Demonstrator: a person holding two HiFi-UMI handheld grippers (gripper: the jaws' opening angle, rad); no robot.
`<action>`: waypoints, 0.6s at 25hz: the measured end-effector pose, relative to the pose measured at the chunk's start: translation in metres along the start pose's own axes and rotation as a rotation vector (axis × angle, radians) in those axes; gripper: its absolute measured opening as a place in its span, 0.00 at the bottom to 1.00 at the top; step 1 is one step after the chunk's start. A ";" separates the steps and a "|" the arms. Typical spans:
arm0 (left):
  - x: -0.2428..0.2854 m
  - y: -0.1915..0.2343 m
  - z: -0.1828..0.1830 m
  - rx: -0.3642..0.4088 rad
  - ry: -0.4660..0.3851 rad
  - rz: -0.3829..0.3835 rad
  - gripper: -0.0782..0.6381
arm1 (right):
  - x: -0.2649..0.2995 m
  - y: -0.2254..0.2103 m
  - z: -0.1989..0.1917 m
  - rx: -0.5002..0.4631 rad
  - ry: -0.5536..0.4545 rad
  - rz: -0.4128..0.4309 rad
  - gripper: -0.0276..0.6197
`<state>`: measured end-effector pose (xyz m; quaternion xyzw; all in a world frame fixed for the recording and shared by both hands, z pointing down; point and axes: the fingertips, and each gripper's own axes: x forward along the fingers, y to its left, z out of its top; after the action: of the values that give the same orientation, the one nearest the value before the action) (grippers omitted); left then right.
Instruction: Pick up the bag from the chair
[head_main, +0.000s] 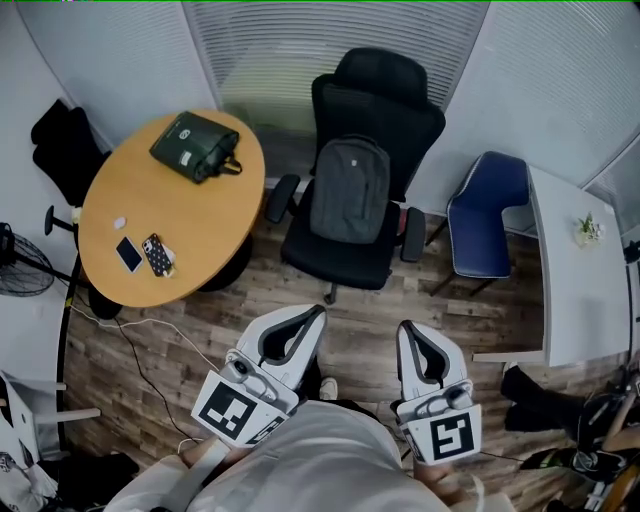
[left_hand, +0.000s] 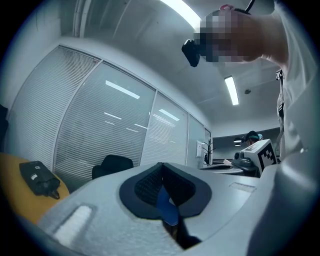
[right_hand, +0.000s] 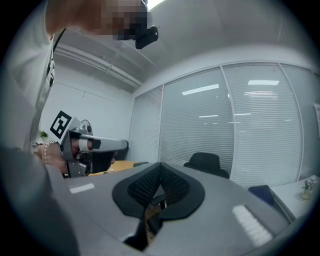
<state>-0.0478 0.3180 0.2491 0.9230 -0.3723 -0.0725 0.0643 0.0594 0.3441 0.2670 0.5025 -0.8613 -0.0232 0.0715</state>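
A grey backpack (head_main: 349, 190) leans upright against the back of a black office chair (head_main: 375, 95) in the head view. My left gripper (head_main: 318, 312) and right gripper (head_main: 408, 327) are held side by side low in that view, a short way in front of the chair. Both point toward it. In each gripper view the jaws meet at the tip with nothing between them, on the left gripper (left_hand: 161, 165) and on the right gripper (right_hand: 160, 164). The chair's top (left_hand: 112, 164) (right_hand: 206, 161) shows over the jaws. The backpack is hidden there.
A round wooden table (head_main: 180, 230) at the left carries a dark green bag (head_main: 196, 146) and two phones (head_main: 128, 254). A blue chair (head_main: 487, 215) and a white desk (head_main: 580, 290) stand at the right. A cable (head_main: 140, 345) trails over the wood floor.
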 end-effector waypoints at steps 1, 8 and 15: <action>0.005 0.008 0.000 -0.003 0.001 -0.001 0.11 | 0.009 -0.002 0.001 -0.001 0.001 0.000 0.05; 0.041 0.067 0.003 -0.014 0.011 -0.017 0.11 | 0.075 -0.019 0.007 -0.013 0.002 -0.012 0.05; 0.076 0.136 0.008 -0.015 0.020 -0.036 0.11 | 0.150 -0.030 0.011 -0.016 0.013 -0.024 0.05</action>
<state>-0.0878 0.1673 0.2584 0.9298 -0.3543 -0.0673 0.0738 0.0112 0.1982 0.2674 0.5123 -0.8545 -0.0275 0.0807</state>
